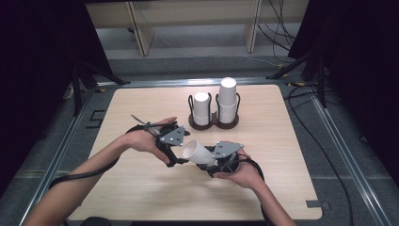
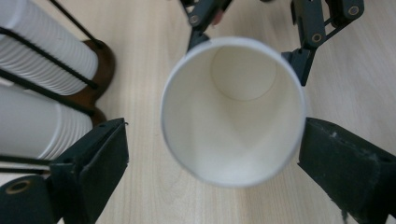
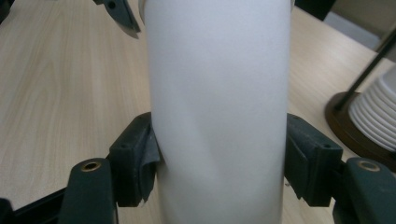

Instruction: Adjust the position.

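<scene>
Two grippers meet mid-table over one paper cup [image 1: 196,153]. Right gripper [image 3: 219,163] is clamped on the cup's wall, jaws pressing both sides, cup tipped w/ its mouth facing the left gripper [image 2: 212,154]. Left's jaws are spread wide, one each side of the rim; one looks to touch the rim, the other is clear. Cup is held above the table [image 1: 141,188]. Farther back: a dark rack [image 1: 214,120] w/ two cup stacks, right stack taller.

Cup rack [image 1: 214,121] beyond, seemingly well clear
</scene>
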Tool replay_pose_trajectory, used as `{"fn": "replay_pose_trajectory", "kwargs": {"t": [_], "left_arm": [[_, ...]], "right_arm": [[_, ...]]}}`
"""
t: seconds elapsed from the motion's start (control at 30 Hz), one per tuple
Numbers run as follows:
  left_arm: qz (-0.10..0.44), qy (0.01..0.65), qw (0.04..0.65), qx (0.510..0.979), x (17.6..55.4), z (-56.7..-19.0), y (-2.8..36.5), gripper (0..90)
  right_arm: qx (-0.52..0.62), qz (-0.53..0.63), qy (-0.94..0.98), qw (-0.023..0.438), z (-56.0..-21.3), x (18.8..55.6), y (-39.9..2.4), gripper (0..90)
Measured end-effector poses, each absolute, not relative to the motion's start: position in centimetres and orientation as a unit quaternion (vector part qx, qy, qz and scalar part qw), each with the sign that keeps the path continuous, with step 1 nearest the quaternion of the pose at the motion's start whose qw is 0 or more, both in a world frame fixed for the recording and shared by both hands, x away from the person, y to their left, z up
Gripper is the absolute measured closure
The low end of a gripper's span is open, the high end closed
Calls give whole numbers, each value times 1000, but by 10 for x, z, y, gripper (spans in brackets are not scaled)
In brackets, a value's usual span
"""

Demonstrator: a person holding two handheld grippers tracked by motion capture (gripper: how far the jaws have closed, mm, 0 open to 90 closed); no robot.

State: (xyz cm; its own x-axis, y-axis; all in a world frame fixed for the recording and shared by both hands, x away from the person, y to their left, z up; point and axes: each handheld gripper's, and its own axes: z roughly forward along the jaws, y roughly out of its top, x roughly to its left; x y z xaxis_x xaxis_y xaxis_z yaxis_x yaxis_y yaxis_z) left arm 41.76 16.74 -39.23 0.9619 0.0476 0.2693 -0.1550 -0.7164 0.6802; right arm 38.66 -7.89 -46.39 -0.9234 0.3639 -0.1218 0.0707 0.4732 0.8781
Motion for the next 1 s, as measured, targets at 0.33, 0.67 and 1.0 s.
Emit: {"fn": "replay_pose_trajectory", "kwargs": {"t": [0.33,0.67,1.0], "left_arm": [[183,114,507,835,387,-437,198,141],[191,256,594,738,370,-468,212,143],[191,286,604,719,364,-475,220,143]], "right_arm": [[210,577,770,175,-467,380,-108,338],[252,625,718,173,-460,378,-122,336],[257,633,710,169,-461,379,-125,336]]}}
